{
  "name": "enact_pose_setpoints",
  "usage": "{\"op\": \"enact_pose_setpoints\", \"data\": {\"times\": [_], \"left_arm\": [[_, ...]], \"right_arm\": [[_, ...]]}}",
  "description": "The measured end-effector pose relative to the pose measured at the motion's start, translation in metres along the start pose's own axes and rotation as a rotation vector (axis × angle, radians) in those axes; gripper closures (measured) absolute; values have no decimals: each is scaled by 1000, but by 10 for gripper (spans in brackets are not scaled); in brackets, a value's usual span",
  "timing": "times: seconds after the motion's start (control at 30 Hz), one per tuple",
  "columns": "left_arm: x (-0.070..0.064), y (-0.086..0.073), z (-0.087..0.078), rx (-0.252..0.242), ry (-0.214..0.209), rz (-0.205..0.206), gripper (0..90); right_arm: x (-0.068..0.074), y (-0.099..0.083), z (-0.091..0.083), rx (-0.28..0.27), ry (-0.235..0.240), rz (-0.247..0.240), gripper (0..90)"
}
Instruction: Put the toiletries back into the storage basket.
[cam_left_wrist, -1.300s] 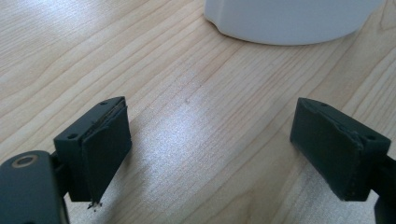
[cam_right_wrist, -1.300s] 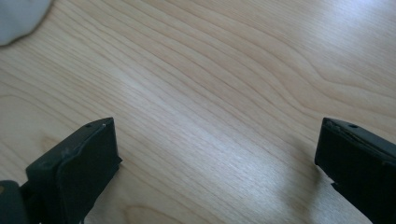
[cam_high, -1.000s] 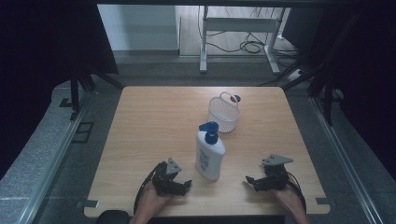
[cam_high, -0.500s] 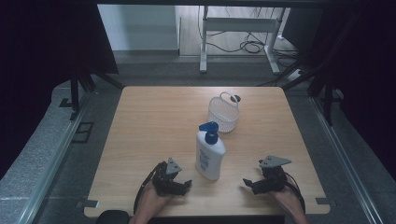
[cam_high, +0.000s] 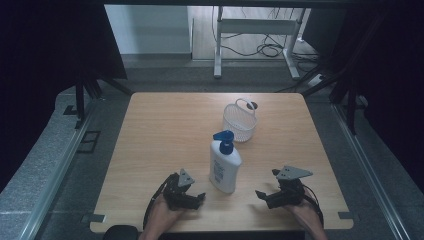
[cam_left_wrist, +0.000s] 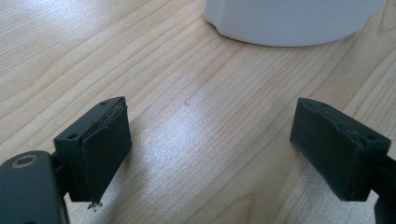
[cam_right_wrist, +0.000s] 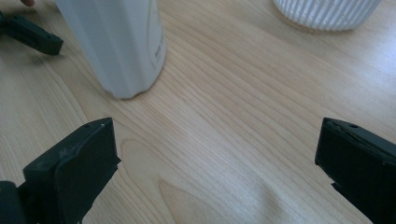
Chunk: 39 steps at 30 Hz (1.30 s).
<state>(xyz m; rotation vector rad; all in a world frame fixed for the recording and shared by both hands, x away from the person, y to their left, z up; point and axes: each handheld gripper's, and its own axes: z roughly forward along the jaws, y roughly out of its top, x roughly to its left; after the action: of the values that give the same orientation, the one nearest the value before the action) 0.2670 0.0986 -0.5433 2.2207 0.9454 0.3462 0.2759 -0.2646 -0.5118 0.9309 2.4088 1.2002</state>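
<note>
Left claw (cam_high: 199, 198) jaws apart, empty, low just left of white pump bottle (cam_high: 224, 165), right claw (cam_high: 261, 195) spread wide, empty, near bottle's right, bottle upright mid-counter (cam_high: 165, 130), white basket (cam_high: 239, 122) just behind it

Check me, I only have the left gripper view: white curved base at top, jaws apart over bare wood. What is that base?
Observer: A white pump bottle with a blue pump, standing upright between the two grippers.
Operator: Right gripper doing anything?
Observer: Open, jaws wide over bare wood, pointed toward the bottle and holding nothing.
Operator: Anything else on the table?
Observer: A small white slatted basket with a handle, behind the bottle and apart from it.
</note>
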Motion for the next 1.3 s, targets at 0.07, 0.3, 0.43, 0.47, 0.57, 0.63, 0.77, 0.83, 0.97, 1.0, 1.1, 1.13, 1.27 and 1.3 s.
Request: {"op": "enact_pose_setpoints", "data": {"times": [0.07, 0.3, 0.43, 0.47, 0.57, 0.63, 0.77, 0.83, 0.97, 1.0, 1.1, 1.13, 1.27, 1.3], "left_arm": [[0, 0, 0, 0, 0, 0, 116], [0, 0, 0, 0, 1, 0, 116], [0, 0, 0, 1, 2, 0, 116], [0, 0, 0, 0, 2, 0, 116], [0, 0, 0, 0, 1, -3, 116], [0, 0, 0, 0, 1, -4, 116], [0, 0, 0, 0, 1, -3, 116], [0, 0, 0, 0, 1, -3, 116], [0, 0, 0, 0, 1, -4, 116], [0, 0, 0, -2, 2, -6, 116], [0, 0, 0, -2, 2, -2, 116], [0, 0, 0, -1, 2, -1, 117], [0, 0, 0, 2, 2, 2, 116], [0, 0, 0, 2, 1, -1, 116]], "right_arm": [[2, 2, 0, -7, 4, -3, 0], [11, 10, 2, -18, 27, -15, 0], [16, 16, 2, -17, 45, -19, 0], [18, 18, 2, -18, 48, -17, 0], [21, 22, 2, -16, 66, -18, 0], [24, 24, 3, -12, 73, -19, 0], [30, 30, 6, -7, 89, -25, 0], [33, 34, 8, -3, 93, -27, 0], [37, 42, 11, 2, 97, -21, 13], [38, 43, 11, 1, 103, -17, 18], [39, 49, 13, -5, 115, -1, 35], [40, 52, 13, -8, 116, 2, 37], [41, 62, 16, -8, 110, 4, 53], [42, 64, 16, -7, 107, 0, 57]]}}
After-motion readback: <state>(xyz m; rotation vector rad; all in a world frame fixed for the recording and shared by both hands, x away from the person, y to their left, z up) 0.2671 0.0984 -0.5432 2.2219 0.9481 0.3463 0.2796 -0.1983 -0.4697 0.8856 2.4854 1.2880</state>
